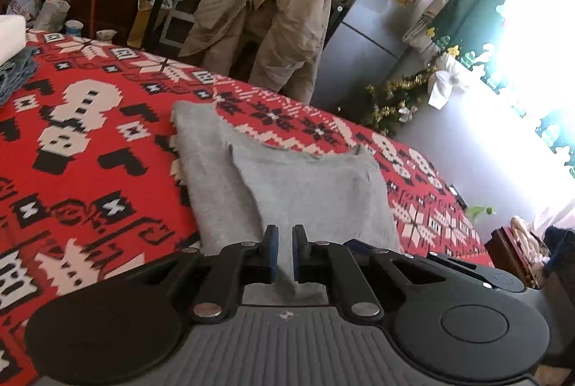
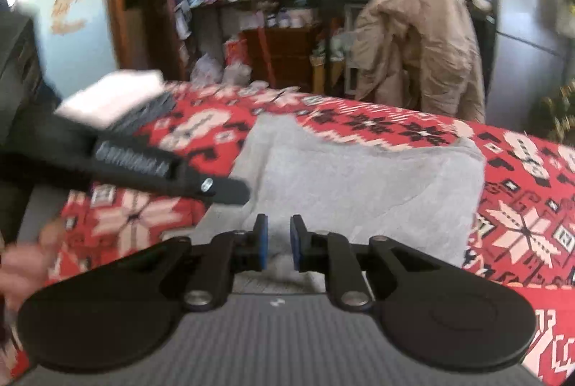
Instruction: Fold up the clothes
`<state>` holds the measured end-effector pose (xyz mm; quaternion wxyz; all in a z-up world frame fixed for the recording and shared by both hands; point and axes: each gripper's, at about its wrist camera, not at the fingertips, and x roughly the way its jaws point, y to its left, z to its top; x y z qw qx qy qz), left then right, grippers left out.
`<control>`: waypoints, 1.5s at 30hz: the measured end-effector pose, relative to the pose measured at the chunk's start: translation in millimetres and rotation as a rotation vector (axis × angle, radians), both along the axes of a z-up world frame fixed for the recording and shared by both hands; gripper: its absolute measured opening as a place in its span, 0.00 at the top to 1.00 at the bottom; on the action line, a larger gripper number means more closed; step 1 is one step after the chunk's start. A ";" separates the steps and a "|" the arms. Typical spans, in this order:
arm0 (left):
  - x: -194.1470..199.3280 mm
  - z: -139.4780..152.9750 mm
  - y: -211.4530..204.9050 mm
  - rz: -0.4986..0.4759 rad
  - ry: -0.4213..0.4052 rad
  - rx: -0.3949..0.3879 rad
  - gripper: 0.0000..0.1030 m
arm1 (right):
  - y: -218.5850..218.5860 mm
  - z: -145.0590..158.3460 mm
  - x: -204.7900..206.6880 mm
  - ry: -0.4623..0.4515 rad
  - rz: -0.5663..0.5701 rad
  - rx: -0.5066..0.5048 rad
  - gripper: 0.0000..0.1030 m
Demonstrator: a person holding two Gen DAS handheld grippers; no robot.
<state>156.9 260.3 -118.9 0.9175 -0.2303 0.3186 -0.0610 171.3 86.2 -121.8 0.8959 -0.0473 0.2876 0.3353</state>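
Grey cloth point(image 1: 309, 192) lies partly folded on the red patterned counter point(image 1: 90, 142), near the front edge, one layer doubled over another.

Left claw point(image 1: 284, 253): jaws nearly closed, pinching the cloth's near edge, and the fabric runs up between the blue pads point(image 1: 275, 253).

Right claw point(image 2: 278, 242): narrow gap and grey fabric point(image 2: 359, 185) sits between the pads. Can't tell if they actually press it, since the view is blurred. The left claw's arm point(image 2: 143, 170) crosses the right wrist view from the left, tip over the cloth's left edge.

A folded stack point(image 1: 14, 63) sits at the counter's far left corner, well apart from the cloth. Tan coat point(image 1: 269, 23) hangs on a chair behind the counter, with a fridge point(image 1: 377, 12) to its right.
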 end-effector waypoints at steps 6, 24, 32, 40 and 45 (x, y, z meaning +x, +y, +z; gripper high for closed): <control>26.8 -2.7 -10.0 0.045 -0.020 0.021 0.93 | -9.5 0.0 23.8 0.032 -0.081 0.031 0.85; 24.4 4.6 -18.1 0.137 -0.001 0.130 0.89 | -45.5 3.6 31.9 0.102 -0.155 0.097 0.70; 17.2 34.5 -49.1 0.195 0.001 0.148 0.66 | -67.9 44.9 29.3 0.058 -0.221 0.103 0.36; 43.3 44.9 -35.3 0.165 0.055 0.057 0.65 | -95.1 66.8 39.3 0.077 -0.334 0.119 0.11; 56.2 51.5 2.5 0.178 0.068 -0.014 0.55 | -84.6 78.6 60.0 0.079 -0.453 0.088 0.01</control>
